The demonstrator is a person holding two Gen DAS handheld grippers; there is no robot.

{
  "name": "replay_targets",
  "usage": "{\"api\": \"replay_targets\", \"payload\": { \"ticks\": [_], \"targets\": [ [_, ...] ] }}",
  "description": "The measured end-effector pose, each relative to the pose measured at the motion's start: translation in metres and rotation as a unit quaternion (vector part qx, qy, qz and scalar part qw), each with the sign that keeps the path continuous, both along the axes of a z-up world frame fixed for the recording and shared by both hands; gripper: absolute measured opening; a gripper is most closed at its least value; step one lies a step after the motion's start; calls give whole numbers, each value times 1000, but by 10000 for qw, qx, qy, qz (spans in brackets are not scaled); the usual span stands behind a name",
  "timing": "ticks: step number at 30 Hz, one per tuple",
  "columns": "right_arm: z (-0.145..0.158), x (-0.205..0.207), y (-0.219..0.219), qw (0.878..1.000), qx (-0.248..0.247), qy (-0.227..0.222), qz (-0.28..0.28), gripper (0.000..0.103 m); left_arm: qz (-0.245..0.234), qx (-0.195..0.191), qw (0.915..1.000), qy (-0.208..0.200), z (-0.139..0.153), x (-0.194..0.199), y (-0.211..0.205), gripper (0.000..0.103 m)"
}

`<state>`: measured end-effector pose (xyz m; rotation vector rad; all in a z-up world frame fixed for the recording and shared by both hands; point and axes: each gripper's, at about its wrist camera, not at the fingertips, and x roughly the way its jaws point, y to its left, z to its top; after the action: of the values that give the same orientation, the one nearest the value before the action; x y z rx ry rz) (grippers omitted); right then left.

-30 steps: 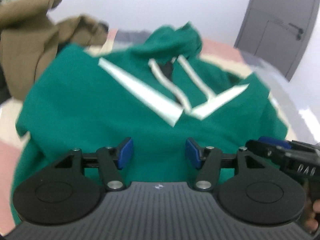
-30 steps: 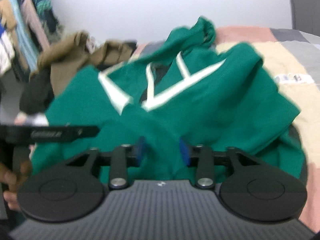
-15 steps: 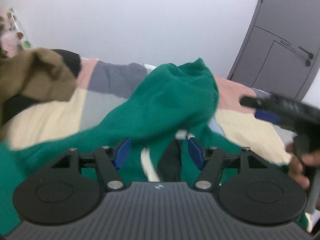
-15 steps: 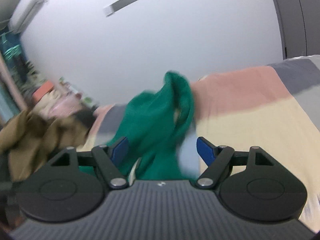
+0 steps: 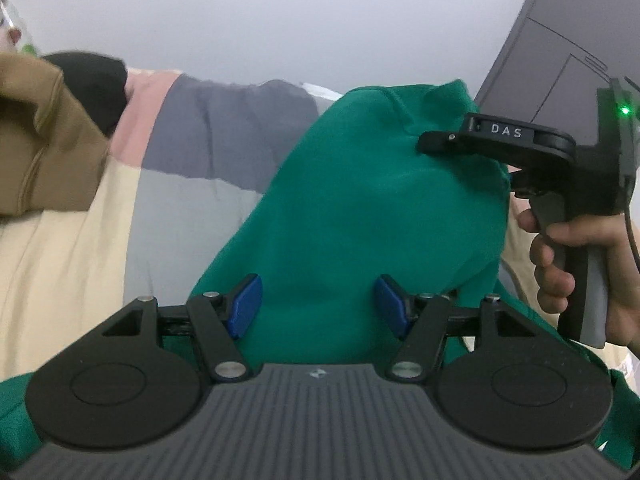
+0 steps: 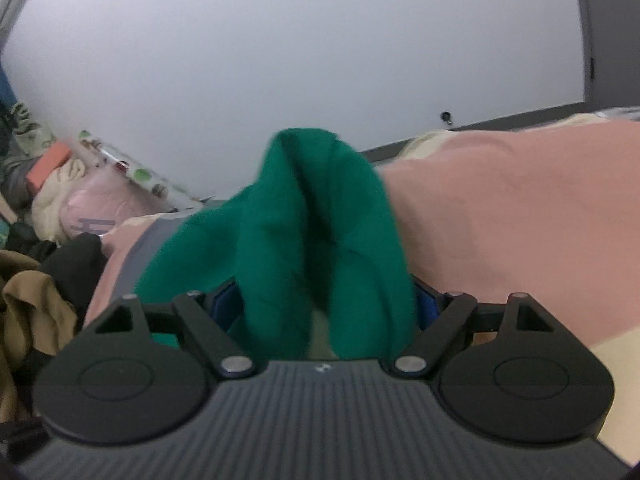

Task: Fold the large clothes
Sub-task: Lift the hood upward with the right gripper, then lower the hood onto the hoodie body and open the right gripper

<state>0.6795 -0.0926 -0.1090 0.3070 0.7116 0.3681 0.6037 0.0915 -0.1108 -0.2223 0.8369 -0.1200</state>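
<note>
A home bedroom — patchwork bedspread (image 5: 224,148), heaped clothes (image 6: 36,308), grey door (image 5: 560,48) — plain white walls

A plain pale wall (image 6: 320,60) fills the background. A dark grey door (image 5: 560,60) stands at the right in the left wrist view. The bed (image 6: 520,208) carries a patchwork cover (image 5: 208,136) in pink, grey and cream blocks. At the far left, a cluttered heap of pale bedding (image 6: 76,200) lies against the wall. The light is soft and even.
</note>
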Motion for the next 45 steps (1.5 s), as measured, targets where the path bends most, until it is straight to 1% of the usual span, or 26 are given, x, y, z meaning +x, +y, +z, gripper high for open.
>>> {"api": "replay_targets", "payload": {
  "ticks": [1,2,3,4,5,6,8,9,10,13,15,19,21,23,25,27,29,31,34,37,39,40,41,42,43,45],
  "targets": [
    [1,0,3,10000,22,15,35,79,13,-17,10000,6,-1,0,2,69],
    [2,-1,6,10000,-30,33,40,69,39,-10,10000,8,0,-4,3,69],
    [4,-2,9,9999,-126,36,58,55,72,-21,10000,15,0,-6,4,69],
    [7,-2,13,9996,-254,8,84,48,92,-36,9999,24,2,-8,4,69],
    [11,-6,15,9992,-380,-65,104,37,115,-33,9999,19,4,-11,4,69],
    [17,-9,16,9989,-429,-145,129,34,144,-24,9999,10,8,-14,4,69],
    [31,-23,15,9983,-445,-350,147,31,185,-12,9998,-48,17,-23,4,69],
    [41,-24,15,9977,-476,-450,167,30,213,4,9997,-105,24,-29,4,69],
    [51,-34,14,9968,-520,-575,195,30,256,23,9995,-174,33,-37,4,69],
    [89,-72,14,9921,-655,-1013,335,29,377,23,9985,-390,60,-65,6,69],
    [119,-105,16,9877,-679,-1341,428,29,455,8,9973,-575,83,-93,7,69],
    [172,-192,25,9728,-837,-2057,654,29,597,36,9937,-943,125,-161,8,69],
    [195,-239,28,9636,-944,-2392,729,29,693,19,9911,-1139,143,-203,9,69],
    [210,-287,26,9562,-1000,-2660,706,29,829,-45,9884,-1269,155,-245,10,69],
    [214,-334,24,9499,-1040,-2877,636,29,973,-279,9857,-1351,160,-286,12,69],
    [211,-384,17,9430,-1110,-3070,640,29,1059,-475,9837,-1371,159,-324,12,69],
    [198,-433,16,9332,-1316,-3265,726,29,1164,-615,9810,-1425,154,-360,9,69],
    [183,-471,14,9282,-1451,-3335,782,30,1217,-729,9806,-1354,146,-391,3,69],
    [147,-519,6,9354,-1546,-3042,932,31,1161,-814,9801,-1387,133,-429,-8,69],
    [110,-544,2,9462,-1660,-2550,1101,34,1107,-1040,9804,-1253,111,-449,-15,69],
    [87,-551,-8,9587,-1561,-2053,1201,36,1089,-1099,9815,-1129,97,-453,-18,69],
    [80,-552,-11,9623,-1523,-1867,1258,38,1072,-1120,9818,-1099,92,-454,-19,69],
    [74,-553,-15,9648,-1519,-1685,1329,42,1051,-1147,9822,-1053,86,-453,-19,69],
    [71,-552,-18,9670,-1507,-1509,1391,51,1035,-1194,9822,-1013,81,-453,-18,69],
    [70,-555,-23,9692,-1438,-1369,1454,54,1034,-1286,9817,-955,78,-451,-16,69],
    [73,-559,-38,9725,-1171,-1252,1577,64,1076,-1445,9796,-886,72,-445,-11,69]
  ]
}}
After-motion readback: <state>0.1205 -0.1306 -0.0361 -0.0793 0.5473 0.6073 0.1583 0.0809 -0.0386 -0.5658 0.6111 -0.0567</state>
